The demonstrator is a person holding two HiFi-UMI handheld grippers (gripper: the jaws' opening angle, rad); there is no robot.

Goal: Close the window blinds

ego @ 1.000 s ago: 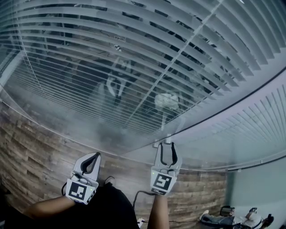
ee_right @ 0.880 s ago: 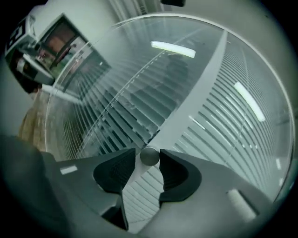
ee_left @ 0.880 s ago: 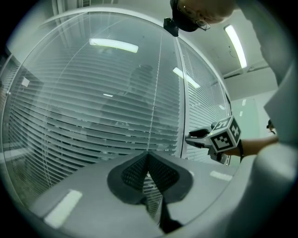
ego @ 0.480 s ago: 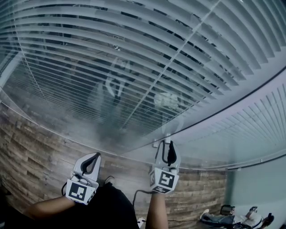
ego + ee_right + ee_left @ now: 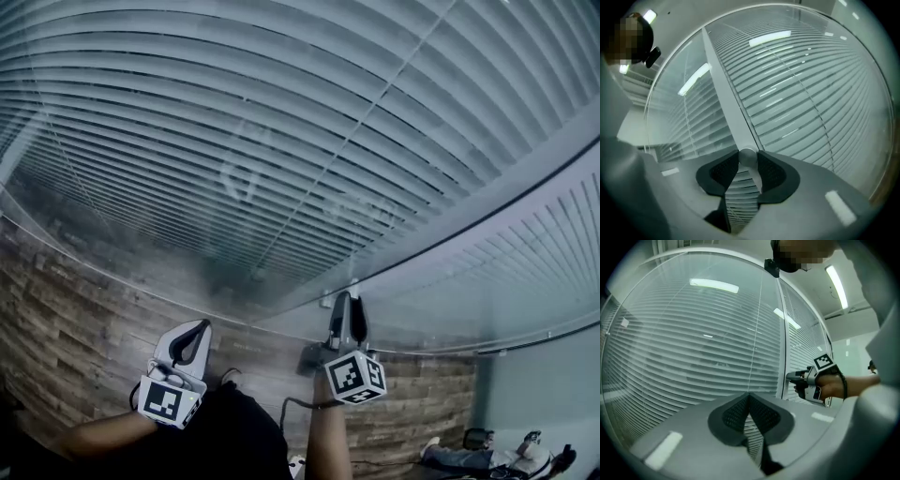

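Note:
The window blinds [image 5: 281,141] hang behind glass, their pale slats tilted nearly flat against each other [image 5: 806,93]. My right gripper [image 5: 345,314] points at the frame's foot and is shut on a small round tilt knob [image 5: 747,157], which sits between the two dark pads. Its jaws have just been closing, with the knob between them. It also shows at the right of the left gripper view [image 5: 791,378]. My left gripper [image 5: 192,339] hangs lower left, away from the glass, shut with nothing between its pads [image 5: 749,401].
A grey mullion [image 5: 723,93] splits the glazing into two panes. A second blind [image 5: 525,272] fills the right pane. Wood-plank flooring [image 5: 84,319] runs below, with a dark cable and some small objects [image 5: 487,450] at the lower right.
The right gripper closed on the knob and rolled, so its marker cube now sits to the right. The slats turned: dark gaps and the see-through view have gone. The left gripper stayed put.

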